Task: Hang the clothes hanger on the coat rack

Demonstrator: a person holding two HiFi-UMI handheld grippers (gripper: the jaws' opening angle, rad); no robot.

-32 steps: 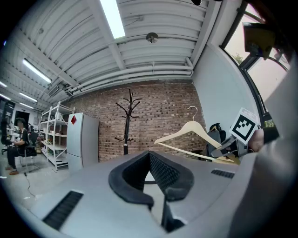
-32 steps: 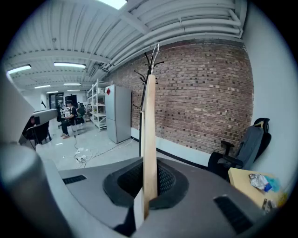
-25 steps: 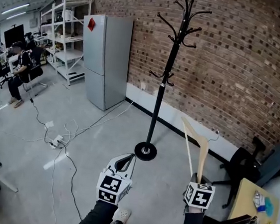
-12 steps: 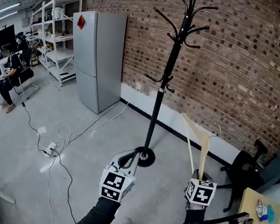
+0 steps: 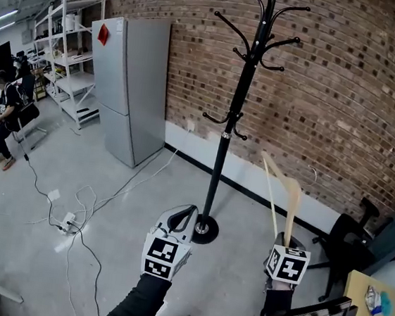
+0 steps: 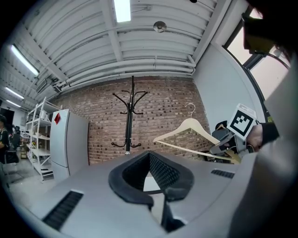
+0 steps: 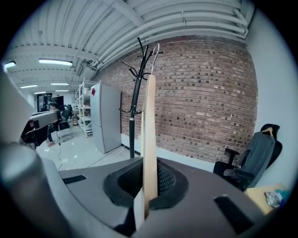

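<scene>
Both forearms, in dark sleeves, reach forward side by side from the bottom of the head view, each hand carrying its tool out over the grey concrete floor. The left gripper points level toward the foot of the black coat rack; its jaws are closed together with nothing between them. The right gripper is clamped tight on the end of one arm of the wooden clothes hanger, which rises almost upright from the jaws, its metal hook at the top on the side toward the brick wall. The hanger is in the air to the right of the rack's pole, clearly apart from it and well below the upper ring of hooks. A grey fridge stands against the wall further left
</scene>
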